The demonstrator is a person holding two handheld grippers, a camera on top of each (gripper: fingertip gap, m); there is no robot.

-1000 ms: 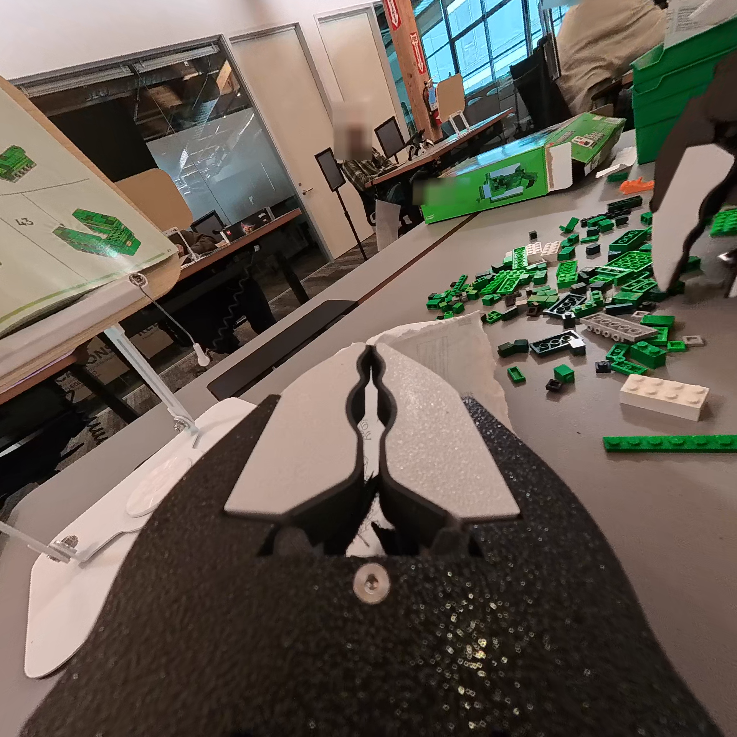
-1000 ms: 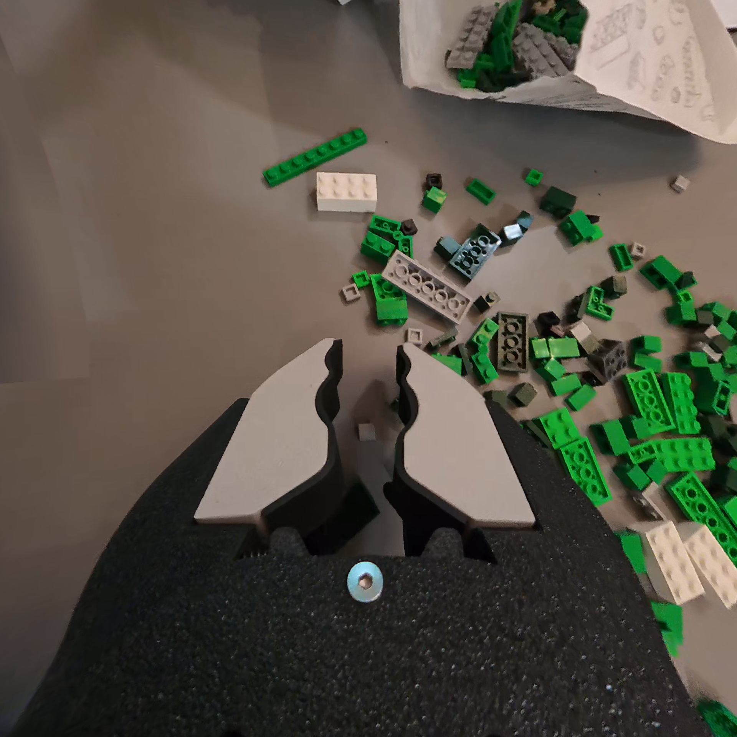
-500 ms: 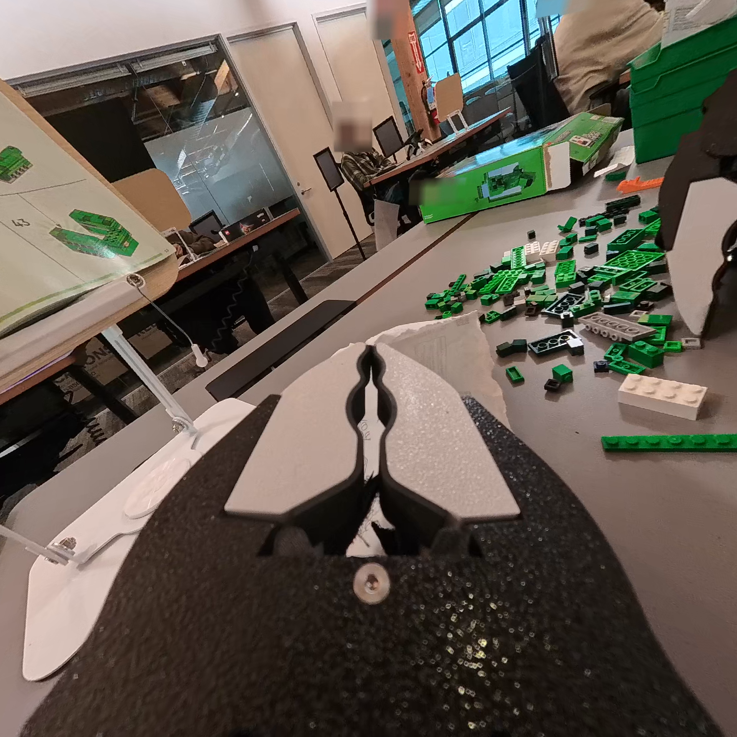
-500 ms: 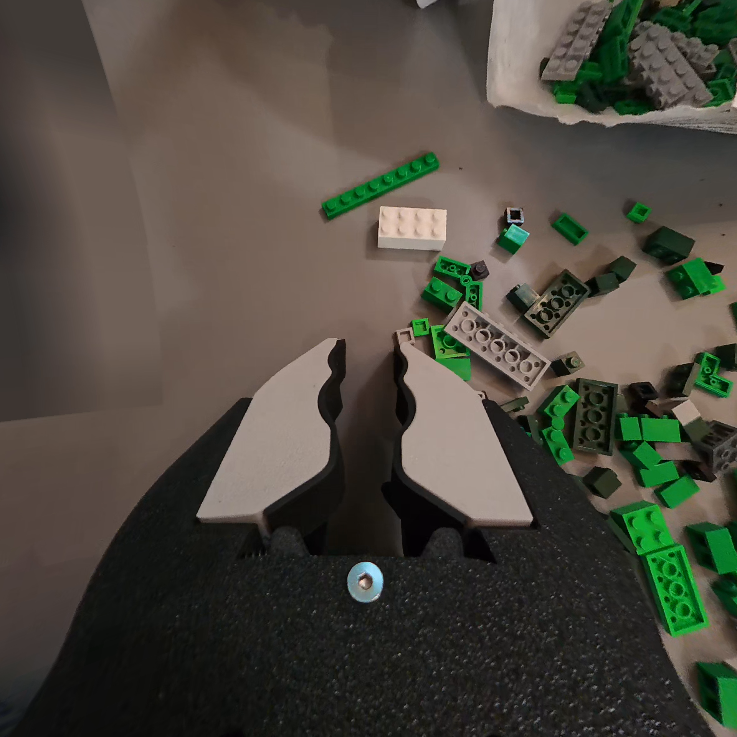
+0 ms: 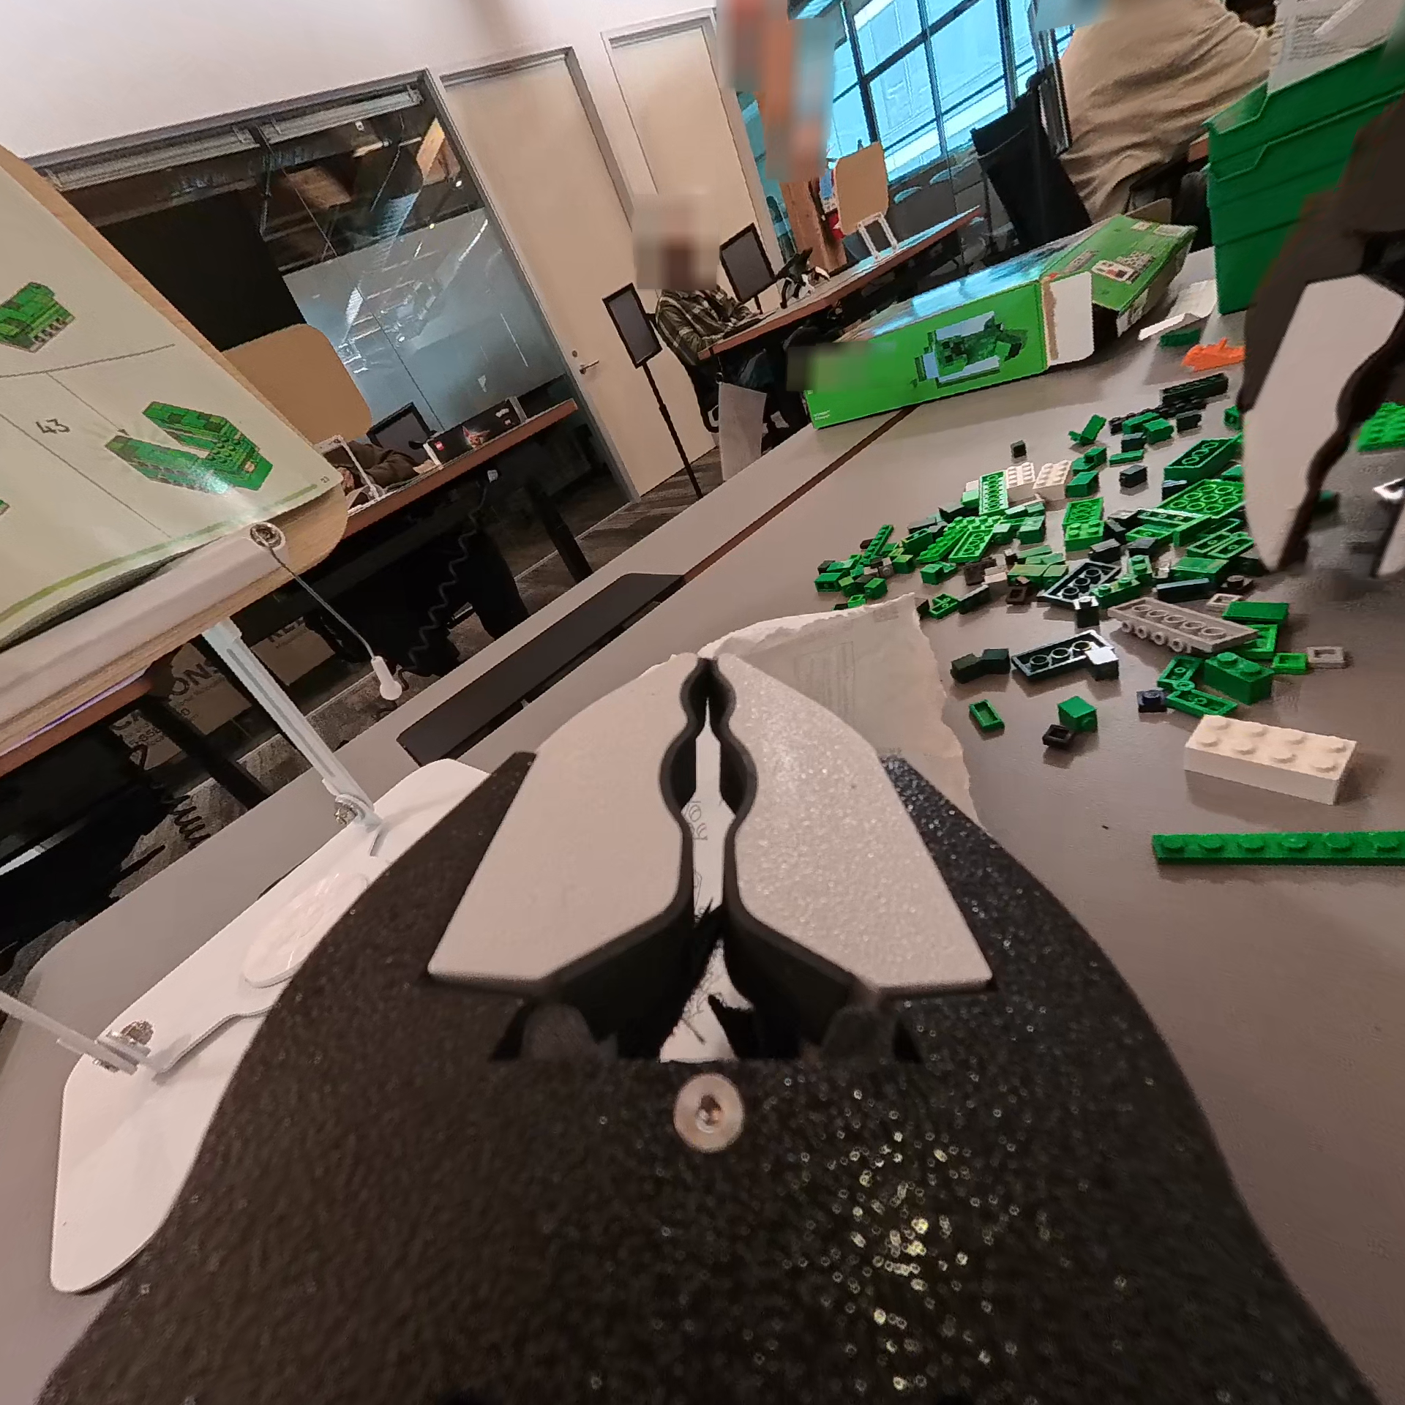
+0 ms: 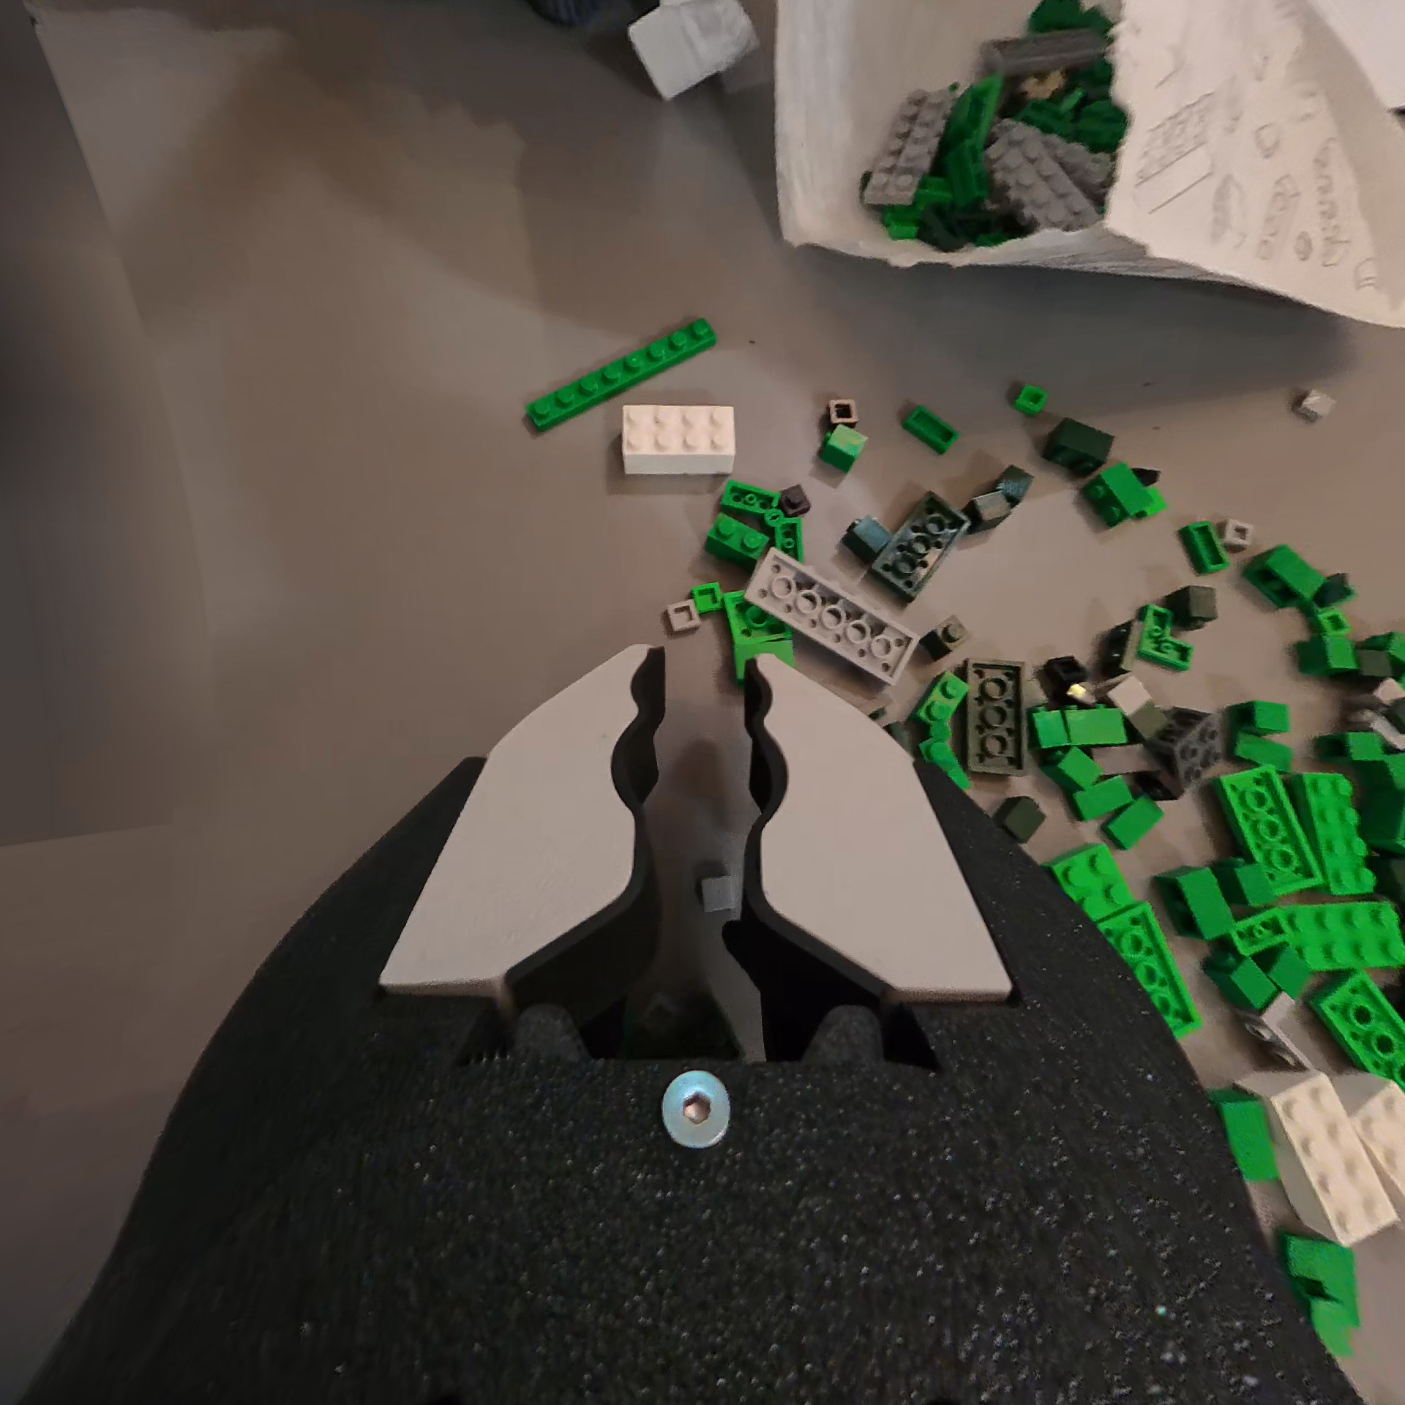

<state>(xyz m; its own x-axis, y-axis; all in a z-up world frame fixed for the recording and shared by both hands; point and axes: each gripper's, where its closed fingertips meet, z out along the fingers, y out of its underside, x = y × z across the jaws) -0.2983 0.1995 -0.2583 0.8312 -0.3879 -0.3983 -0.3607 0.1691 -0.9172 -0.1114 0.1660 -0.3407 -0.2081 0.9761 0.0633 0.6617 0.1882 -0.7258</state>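
Observation:
My left gripper [image 5: 708, 669] is shut on the edge of a white paper bag [image 5: 859, 669], with paper showing between its fingers. In the right wrist view the bag [image 6: 1254, 190] lies open at the top right, holding grey and green bricks. My right gripper [image 6: 703, 660] is open and empty above the table, at the near edge of a spread of green bricks [image 6: 1292, 836]. A small grey piece [image 6: 718, 891] shows on the table between its fingers. Just ahead lie a grey plate [image 6: 829, 614], a white brick [image 6: 678, 439] and a long green plate [image 6: 620, 376]. The right gripper [image 5: 1334, 566] also shows in the left wrist view.
An instruction booklet [image 5: 114, 426] rests on a stand with a white base [image 5: 152, 1064] at my left. A green box [image 5: 988, 342], green bins [image 5: 1292, 190] and an orange tool [image 5: 1213, 353] sit at the table's far end. People sit at desks behind. Left tips to right tips: about 20 centimeters. Measured from the fingertips, the long green plate [image 6: 620, 376] is 10 centimeters or so from the right gripper and 15 centimeters from the left. Look for it in the left wrist view [image 5: 1330, 832] too.
My right gripper shifted left along the brick spread, then partly back, staying open. The small grey piece shows between its fingers again. The left gripper has not moved.

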